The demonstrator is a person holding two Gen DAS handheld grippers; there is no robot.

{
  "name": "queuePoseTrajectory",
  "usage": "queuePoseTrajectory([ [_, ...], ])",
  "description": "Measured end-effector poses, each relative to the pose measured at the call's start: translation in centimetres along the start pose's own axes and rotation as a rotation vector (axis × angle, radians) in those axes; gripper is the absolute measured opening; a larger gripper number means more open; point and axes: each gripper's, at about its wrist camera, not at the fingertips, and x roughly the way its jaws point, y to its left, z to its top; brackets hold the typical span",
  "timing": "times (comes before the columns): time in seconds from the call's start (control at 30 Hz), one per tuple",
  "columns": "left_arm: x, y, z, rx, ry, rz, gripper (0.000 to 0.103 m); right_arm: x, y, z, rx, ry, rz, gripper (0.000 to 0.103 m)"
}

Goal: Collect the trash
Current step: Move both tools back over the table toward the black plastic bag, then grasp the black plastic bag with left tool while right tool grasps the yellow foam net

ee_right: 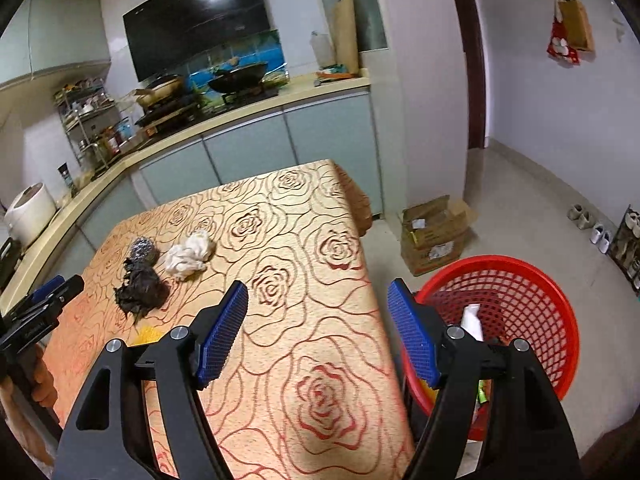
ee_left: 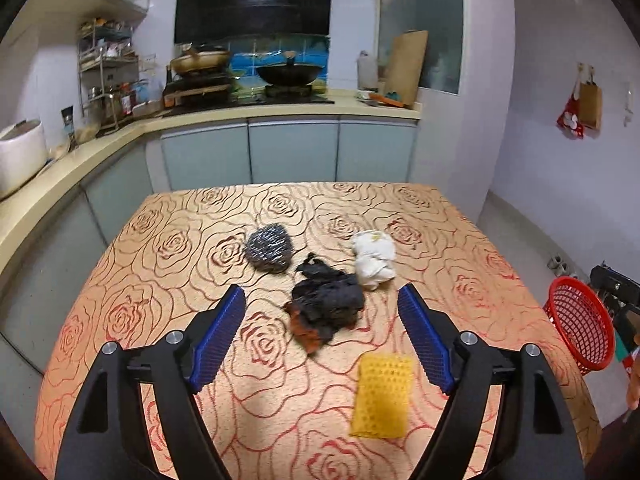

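Left wrist view: left gripper [ee_left: 322, 308] hovers with jaws spread and empty, the dark crumpled wad [ee_left: 326, 306] just ahead between its fingertips, likely the next pick. Right gripper [ee_right: 318, 308], also spread and empty, has the red basket [ee_right: 532, 280] at its right side for drops.

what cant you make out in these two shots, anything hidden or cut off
- Red basket contents: in the right wrist view the right gripper covers most; only a white item shows.
- Red basket in the left wrist view: cut off by a dark gripper part and the picture's edge.
- Yellow sponge: in the right wrist view only a sliver shows, behind the right gripper's finger.
- Shelf jars: too small to identify.
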Motion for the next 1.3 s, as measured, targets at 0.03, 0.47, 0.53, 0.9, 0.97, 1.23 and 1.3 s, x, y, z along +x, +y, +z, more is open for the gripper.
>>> queuePoseTrajectory([
  [0.03, 0.2, 0.1, -0.1, -0.003, 0.006, -0.003, 0.077, 0.1, 0.3, 0.0, -0.001, 0.004, 0.005, 0.070],
  [0.47, 5.6, -1.3, -0.4, 0.046, 0.090, -0.047, 0.077, 1.5, 2.4, -0.5, -0.024, 0.038, 0.034, 0.070],
  [0.53, 6.5, -1.3, -0.3, 0.044, 0.102, -0.049, 0.077, 1.7, 2.3, -0.5, -0.018, 0.044, 0.033, 0.070],
  [0.9, 10.6, -1.1, 0.0, 0.009, 0.169, -0.025, 0.077, 3.1, 2.5, -0.5, -0.016, 0.071, 0.036, 0.070],
  [0.97, 11.2, -0.8, 0.0, -0.003, 0.180, -0.015, 0.077, 3.3, 2.5, -0.7, -0.009, 0.077, 0.042, 0.070],
  [1.23, 12.2, 0.5, 0.2, -0.057, 0.186, -0.014, 0.057, 4.1, 2.9, -1.4, -0.006, 0.106, 0.045, 0.070],
  [1.3, 12.1, 0.6, 0.2, -0.061, 0.178, -0.019, 0.049, 4.1, 3.0, -1.3, -0.002, 0.108, 0.046, 0.070],
])
